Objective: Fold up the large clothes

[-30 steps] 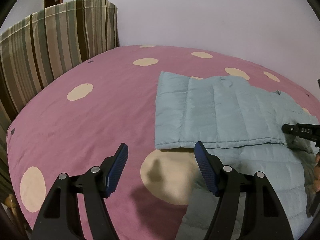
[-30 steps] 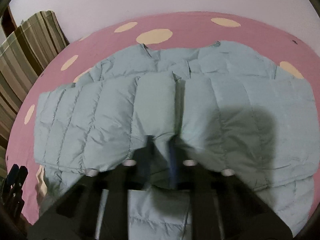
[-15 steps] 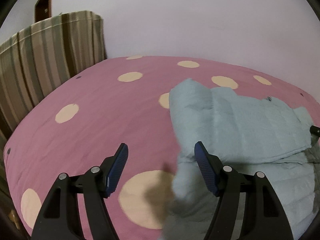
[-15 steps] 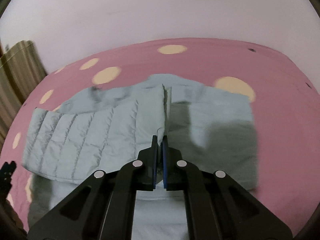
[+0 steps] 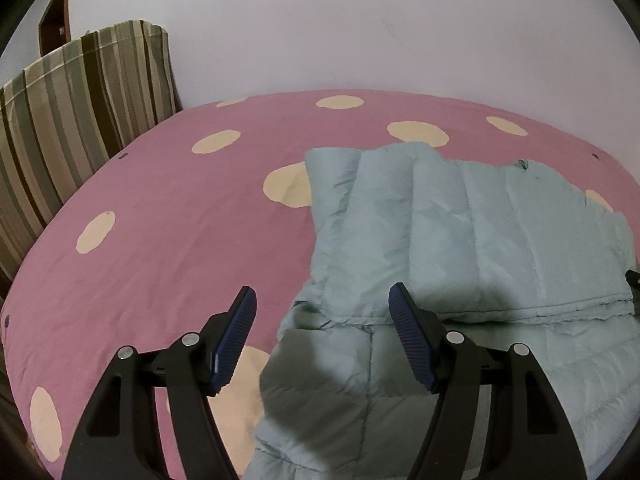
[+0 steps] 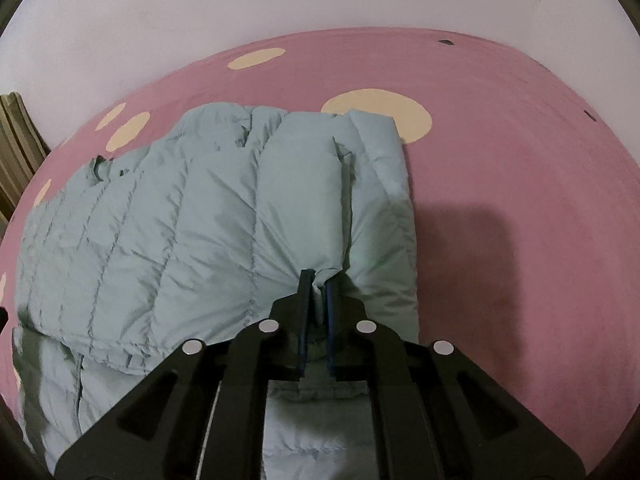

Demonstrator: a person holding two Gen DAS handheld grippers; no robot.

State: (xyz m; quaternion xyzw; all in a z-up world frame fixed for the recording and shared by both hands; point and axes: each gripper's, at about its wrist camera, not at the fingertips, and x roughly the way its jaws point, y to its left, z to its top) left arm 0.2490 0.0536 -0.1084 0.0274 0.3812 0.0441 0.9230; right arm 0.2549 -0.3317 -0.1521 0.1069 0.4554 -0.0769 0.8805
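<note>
Mid-fold on the pink spotted bedspread (image 5: 168,216) — right gripper (image 6: 318,280) clenched on the jacket (image 6: 168,240) hem, holding the doubled-over layer in place; left gripper (image 5: 322,312) spread wide, empty, hovering at the jacket's edge — seemingly ready for a grab.

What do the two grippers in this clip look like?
Both match: the left gripper and right gripper have black angular frames with triangular cut-outs, round silver bolts and dark blue ribbed pads. No cables, markings or sleeves are visible.
</note>
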